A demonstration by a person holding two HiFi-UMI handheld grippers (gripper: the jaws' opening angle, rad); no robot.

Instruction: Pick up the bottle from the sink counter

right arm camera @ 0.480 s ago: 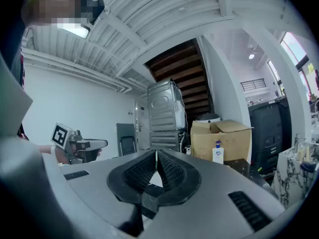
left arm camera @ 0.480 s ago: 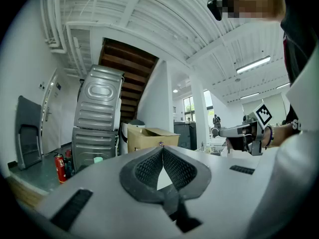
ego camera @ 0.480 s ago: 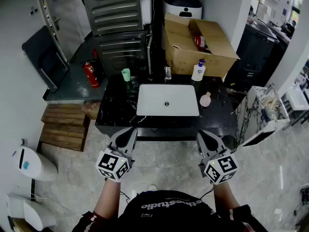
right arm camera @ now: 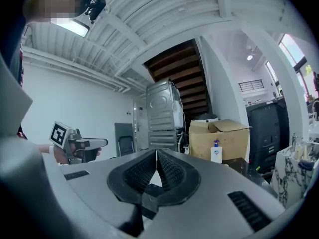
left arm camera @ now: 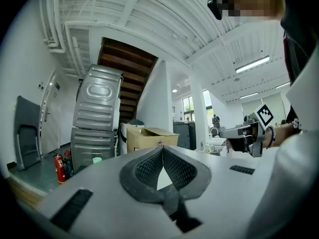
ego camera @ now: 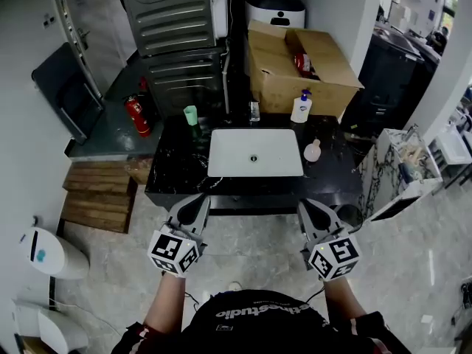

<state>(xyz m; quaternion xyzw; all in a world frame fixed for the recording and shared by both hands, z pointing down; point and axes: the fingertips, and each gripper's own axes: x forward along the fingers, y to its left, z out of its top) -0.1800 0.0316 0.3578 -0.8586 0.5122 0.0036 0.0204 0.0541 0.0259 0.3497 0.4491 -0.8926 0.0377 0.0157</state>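
A white pump bottle (ego camera: pixel 301 108) with a blue top stands at the back right of the black sink counter (ego camera: pixel 177 168); the right gripper view shows the same pump bottle (right arm camera: pixel 216 153) far ahead. A small pink bottle (ego camera: pixel 313 151) sits just right of the white basin (ego camera: pixel 255 152). My left gripper (ego camera: pixel 197 200) and right gripper (ego camera: pixel 307 206) hover side by side in front of the counter's near edge, well short of both bottles. Both are shut with nothing between their jaws, as the left gripper (left arm camera: pixel 161 146) and the right gripper (right arm camera: pixel 156 152) show in their own views.
A green cup (ego camera: pixel 191 114) and a faucet (ego camera: pixel 254 110) stand behind the basin. An open cardboard box (ego camera: pixel 299 68) sits behind the counter, a stacked washer and dryer (ego camera: pixel 177 43) to its left. A red fire extinguisher (ego camera: pixel 138 114) and wooden pallets (ego camera: pixel 99 192) lie on the left.
Both grippers hold their places before the counter. The head view has drifted only a touch.
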